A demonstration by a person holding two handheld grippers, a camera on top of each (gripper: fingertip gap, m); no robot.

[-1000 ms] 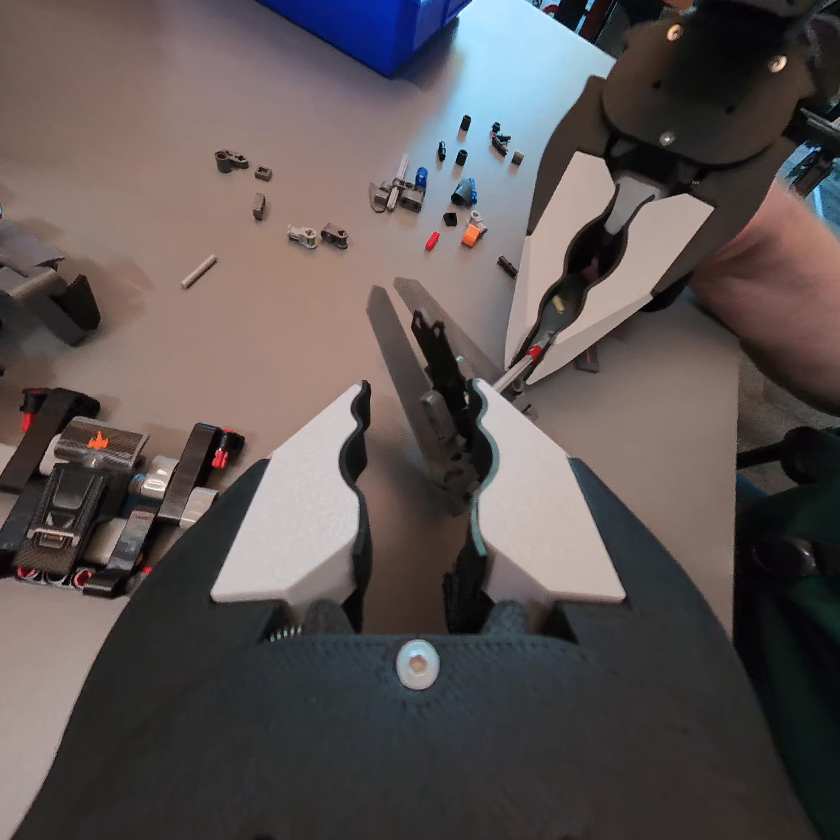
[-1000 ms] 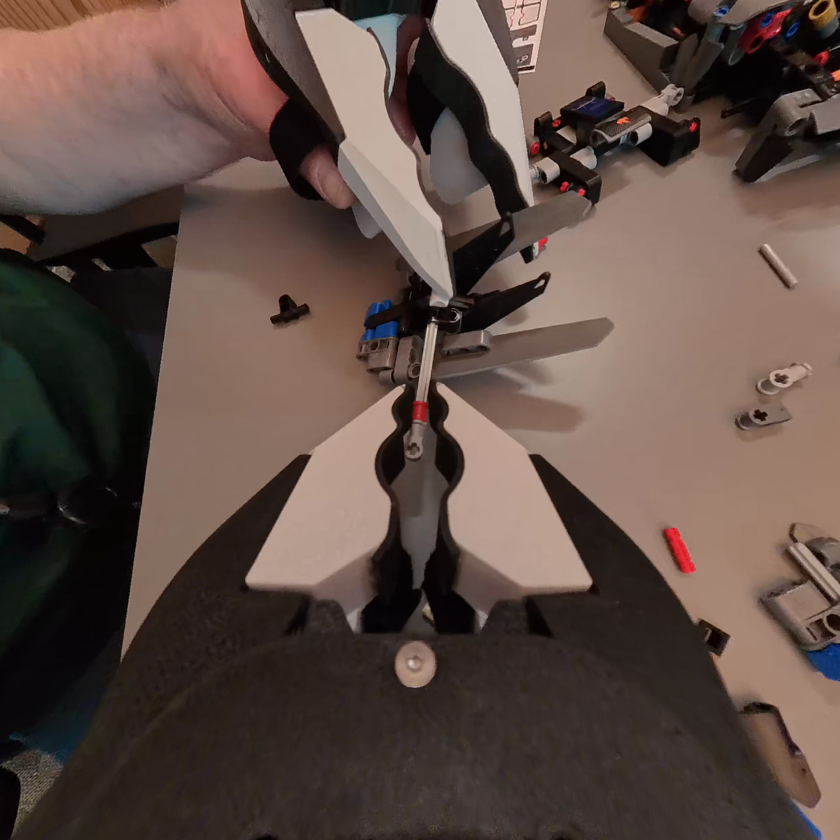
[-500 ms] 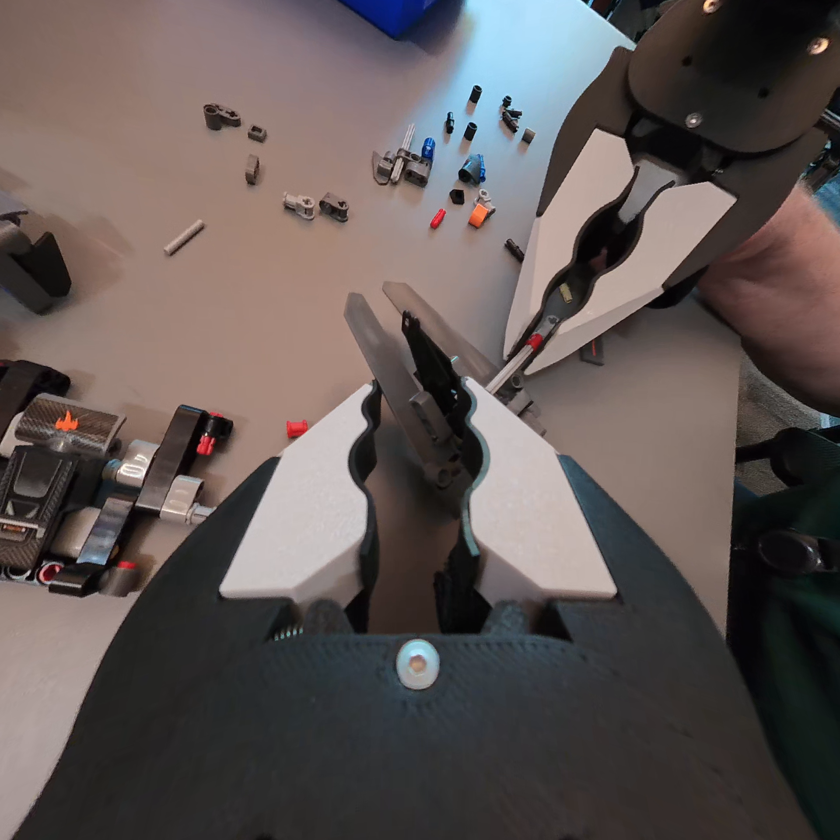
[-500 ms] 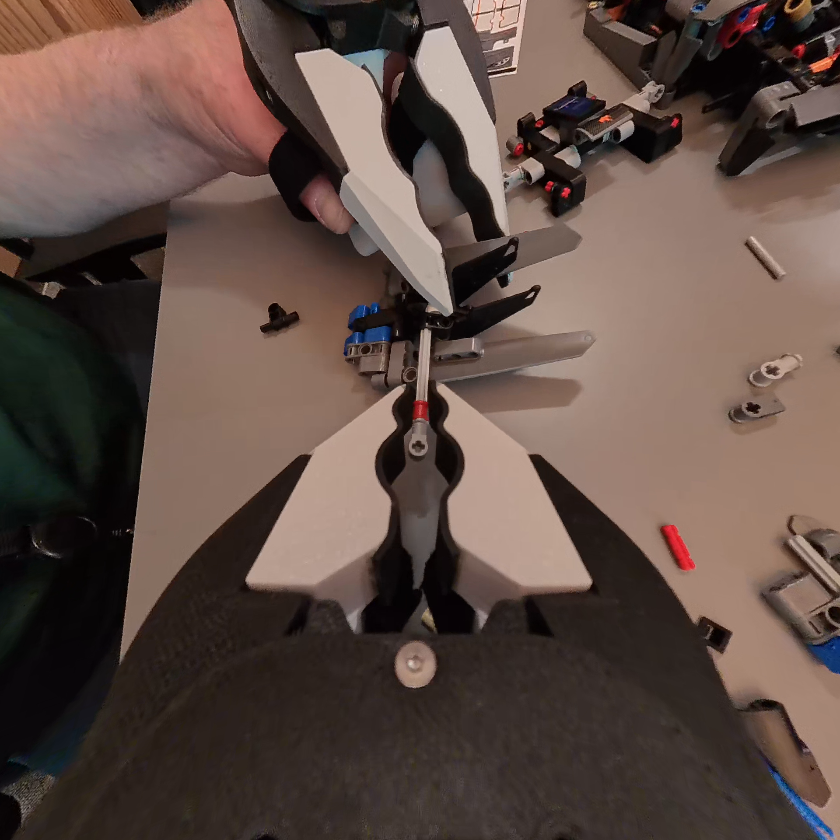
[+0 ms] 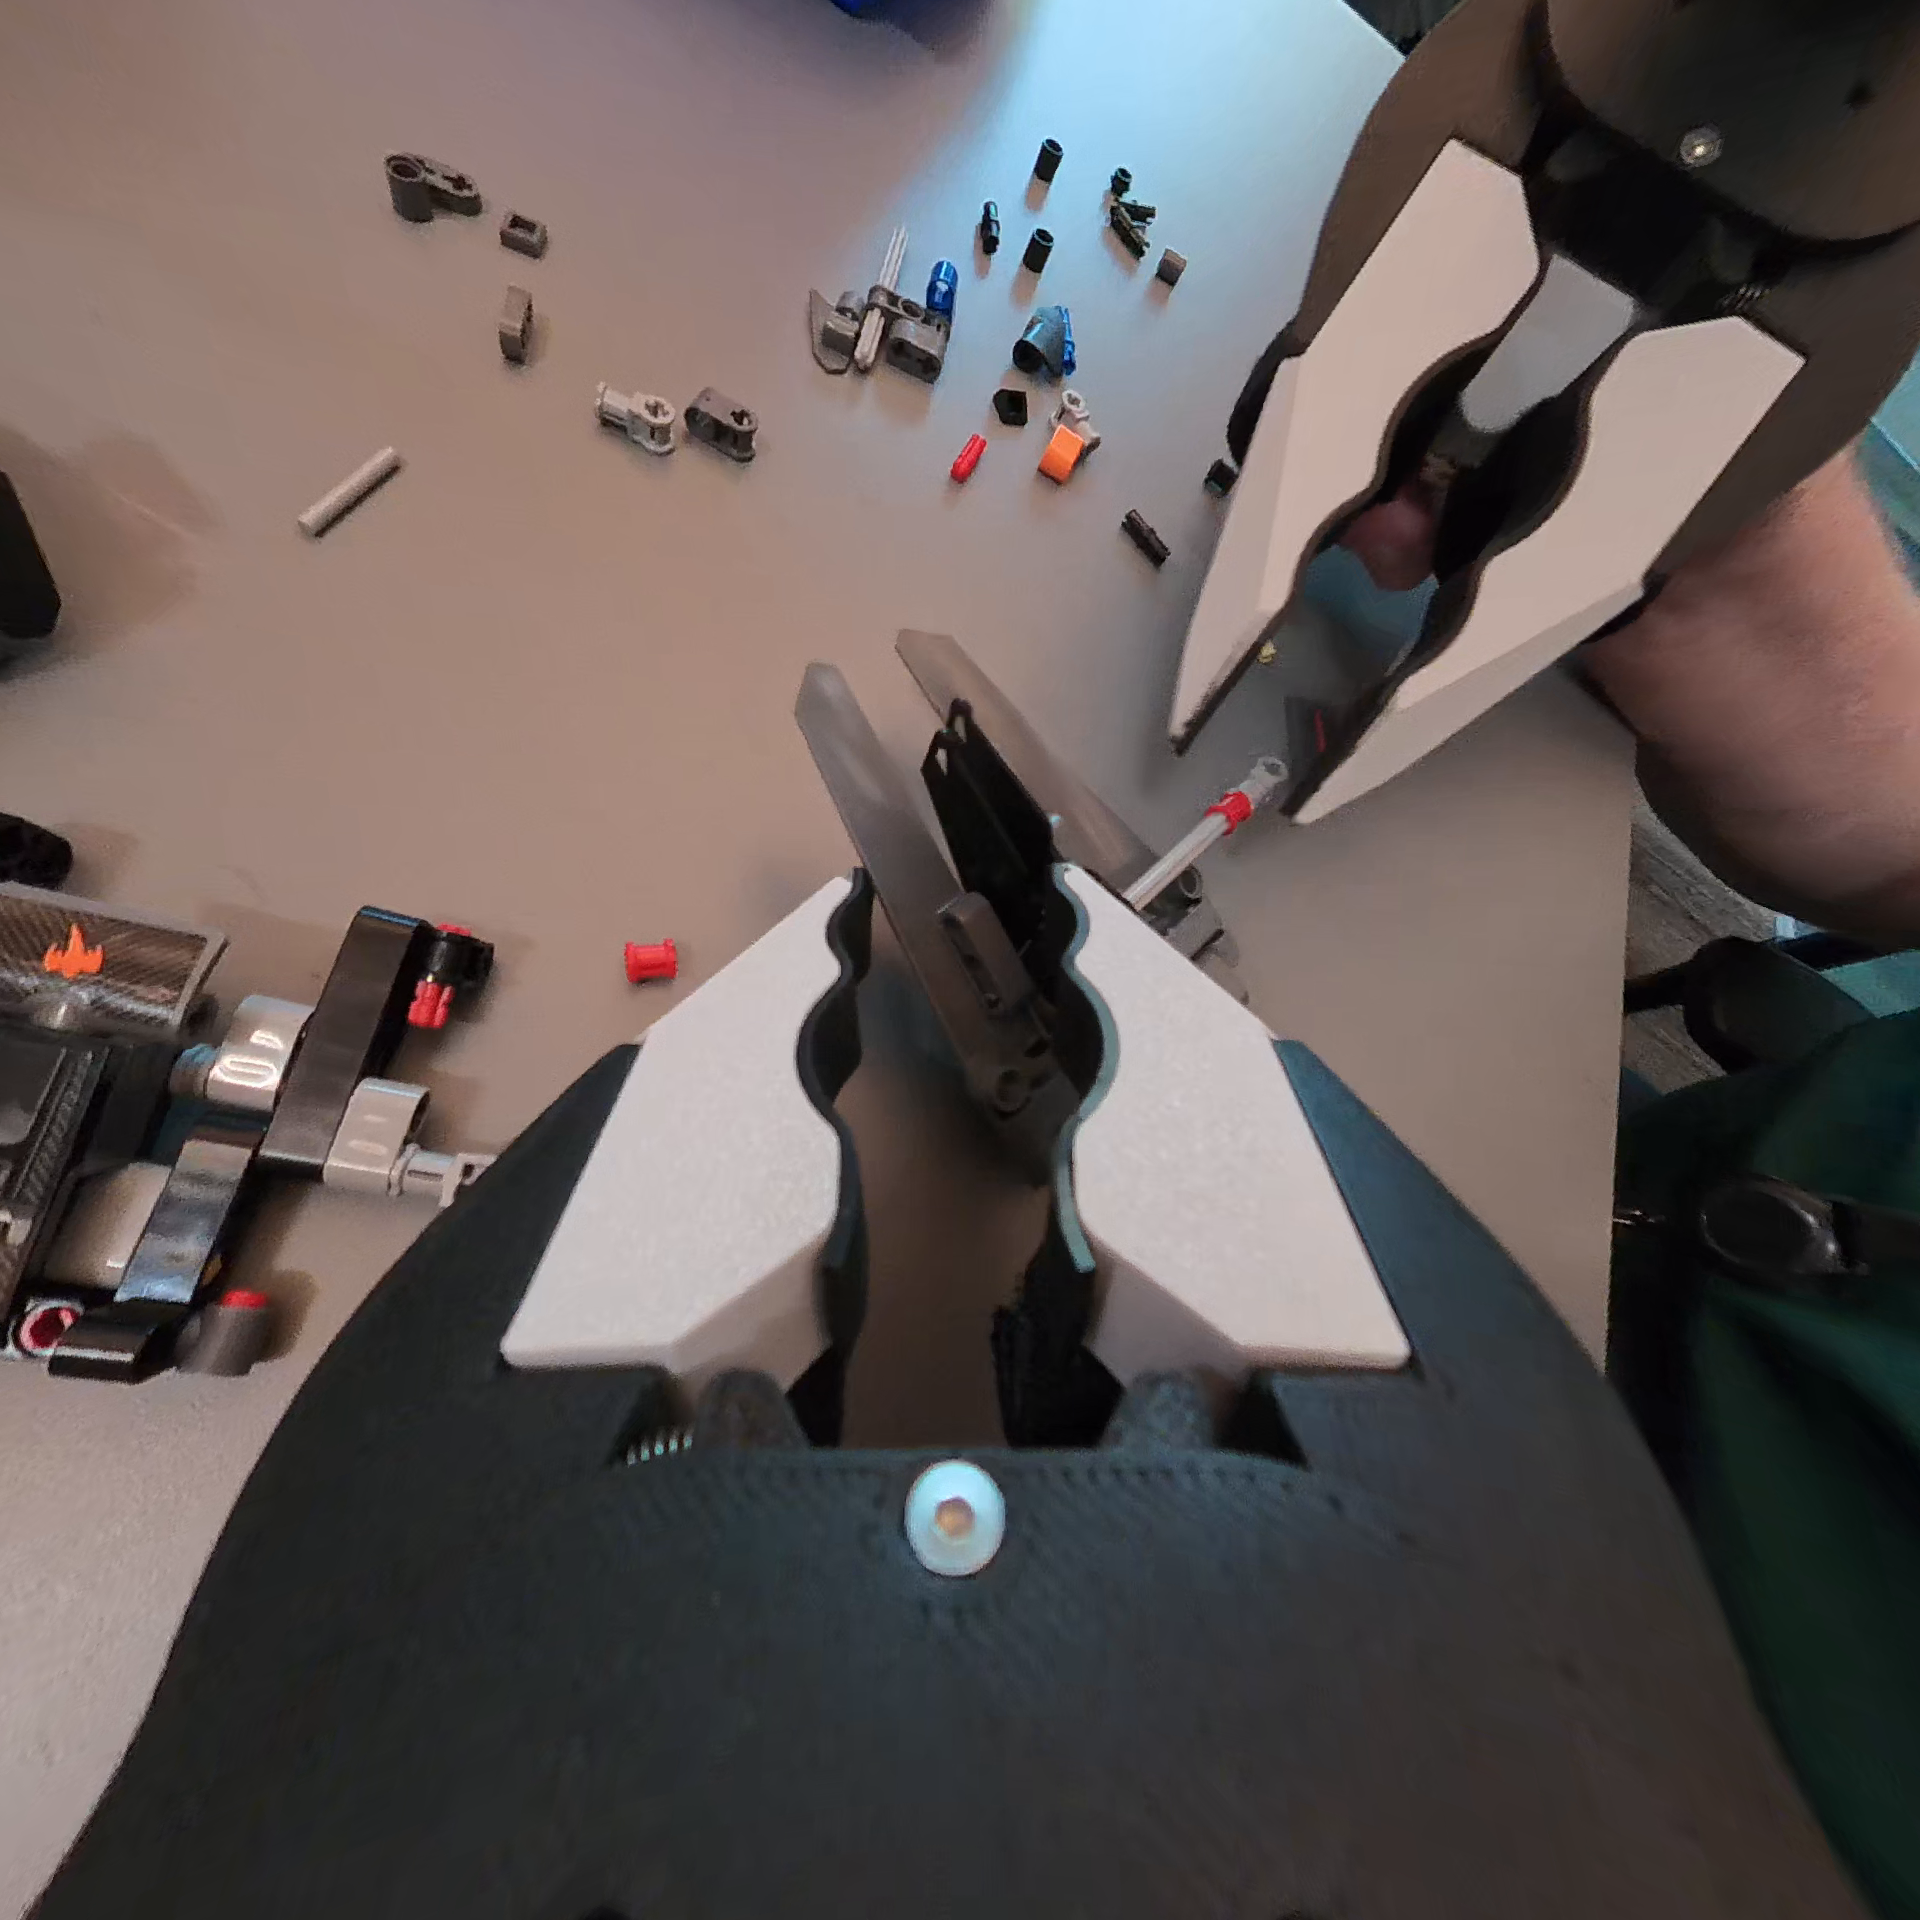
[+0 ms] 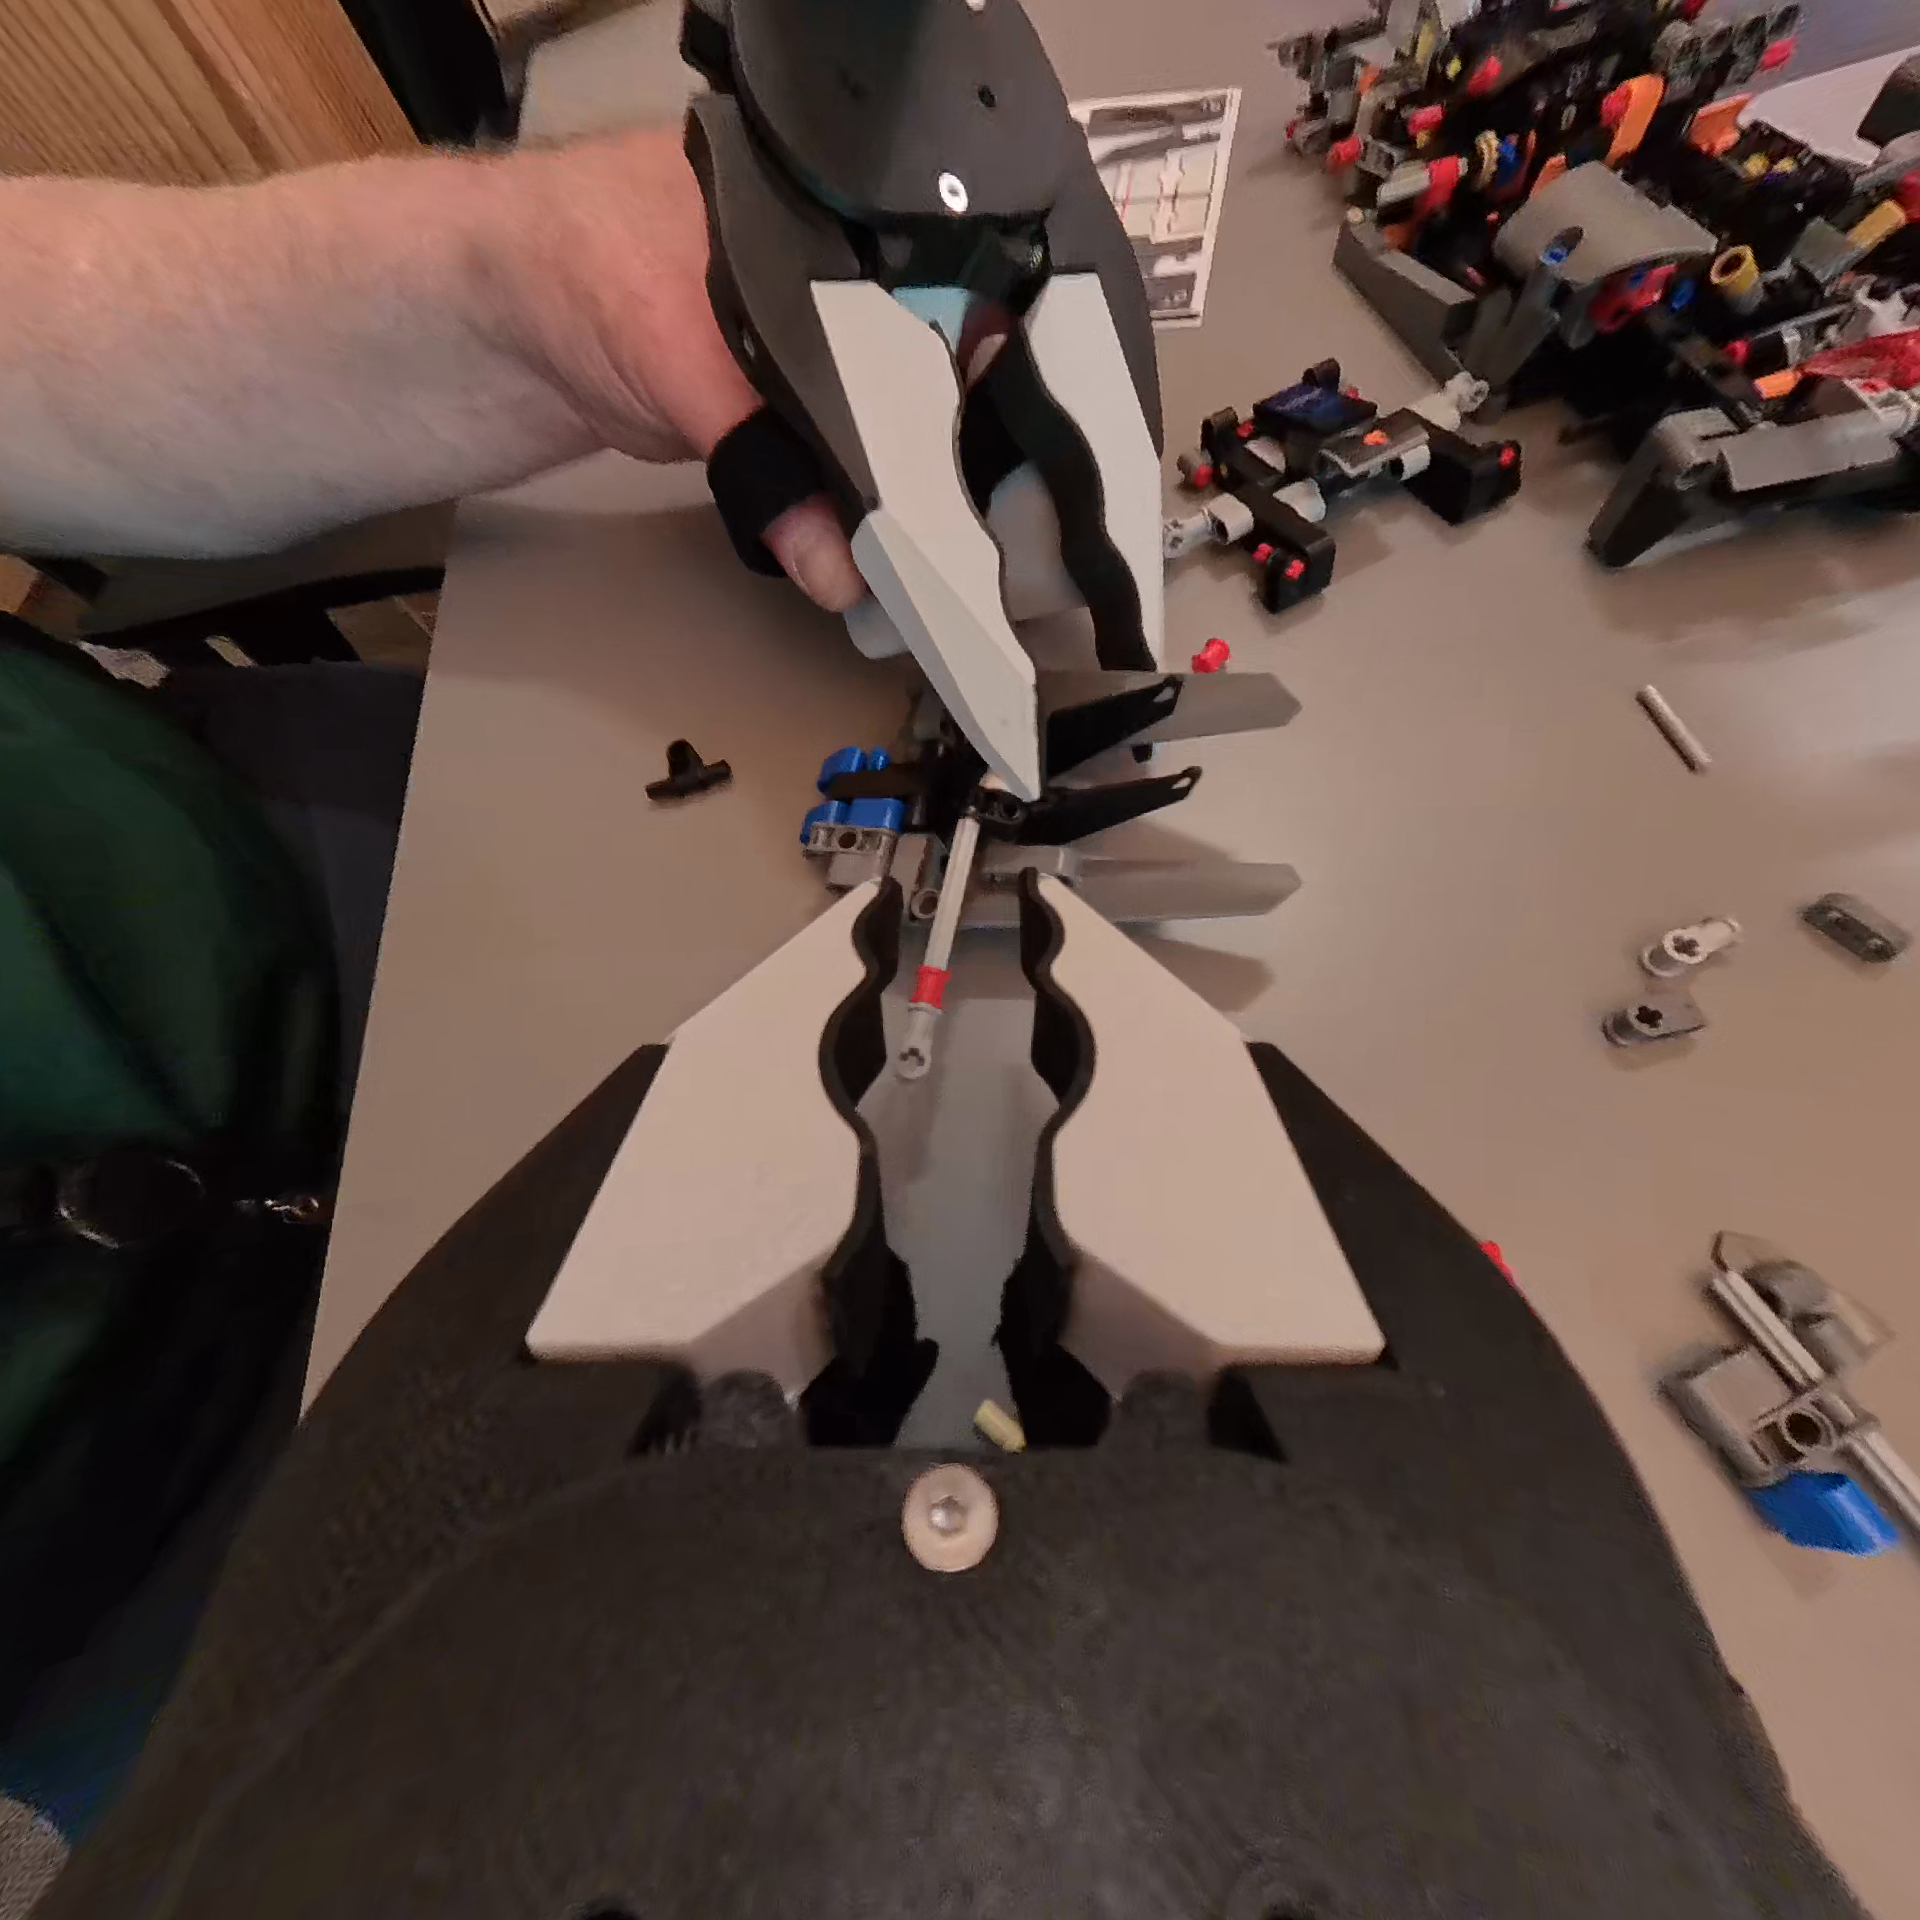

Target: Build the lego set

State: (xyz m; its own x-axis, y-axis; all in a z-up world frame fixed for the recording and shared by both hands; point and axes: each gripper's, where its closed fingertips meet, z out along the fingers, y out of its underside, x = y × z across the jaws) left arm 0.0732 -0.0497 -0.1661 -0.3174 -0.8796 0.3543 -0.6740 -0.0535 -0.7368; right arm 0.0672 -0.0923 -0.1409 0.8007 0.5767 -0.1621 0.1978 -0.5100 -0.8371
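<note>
Near the table's [image 5: 520, 644] near edge, our left gripper [image 5: 961, 935] is clamped on the grey winged lego assembly [image 6: 1091, 831]. Our right gripper [image 6: 951, 904] is spread apart around the assembly's protruding axle [image 6: 940, 935], not touching. We judge that axle, unheld, could be knocked crooked.

A grey table [image 6: 644, 644]; wooden panelling [image 6: 197, 83] behind; perhaps a blue bin [image 5: 883, 8].
</note>
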